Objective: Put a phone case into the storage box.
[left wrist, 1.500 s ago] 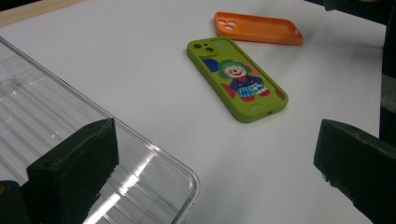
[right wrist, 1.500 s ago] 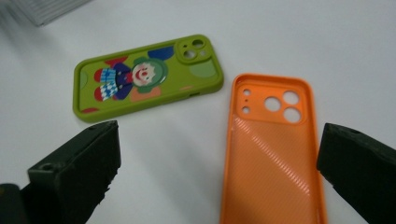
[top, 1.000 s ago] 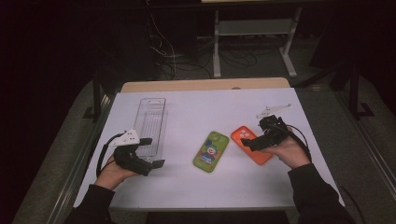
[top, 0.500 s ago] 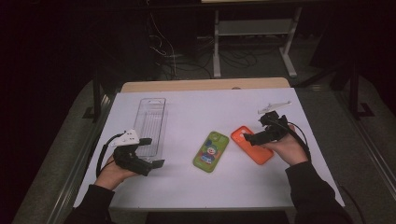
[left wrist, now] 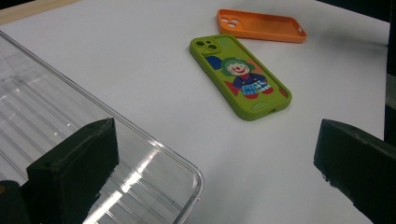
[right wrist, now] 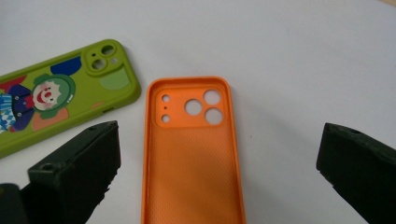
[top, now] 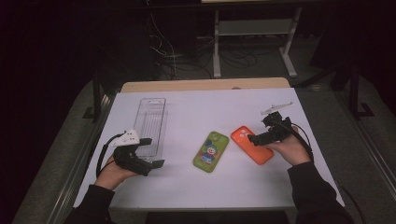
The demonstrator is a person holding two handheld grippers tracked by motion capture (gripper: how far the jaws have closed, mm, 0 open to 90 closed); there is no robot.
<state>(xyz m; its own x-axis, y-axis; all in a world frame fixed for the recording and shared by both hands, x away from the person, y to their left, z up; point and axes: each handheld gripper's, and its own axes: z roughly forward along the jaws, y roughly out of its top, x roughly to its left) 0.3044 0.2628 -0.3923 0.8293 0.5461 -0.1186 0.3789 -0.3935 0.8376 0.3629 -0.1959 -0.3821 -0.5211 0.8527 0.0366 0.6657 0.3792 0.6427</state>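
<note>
The orange soft-plastic phone case (right wrist: pixel 192 158) looked matt, its inner face finely stippled and its rim smooth. The green rubbery phone case printed with a clown (left wrist: pixel 240 77) had a smooth, dull finish. The clear ribbed plastic tray (left wrist: pixel 88 149) was glossy and caught glints. The white surface (top: pixel 224 112) looked matt and paper-smooth; a strip of pale wood (top: pixel 205 85) showed at its far edge.

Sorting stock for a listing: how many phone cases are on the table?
2. The green rubbery clown-print phone case lies mid-table; the orange soft phone case lies inside up to its right, under the right claw.
</note>
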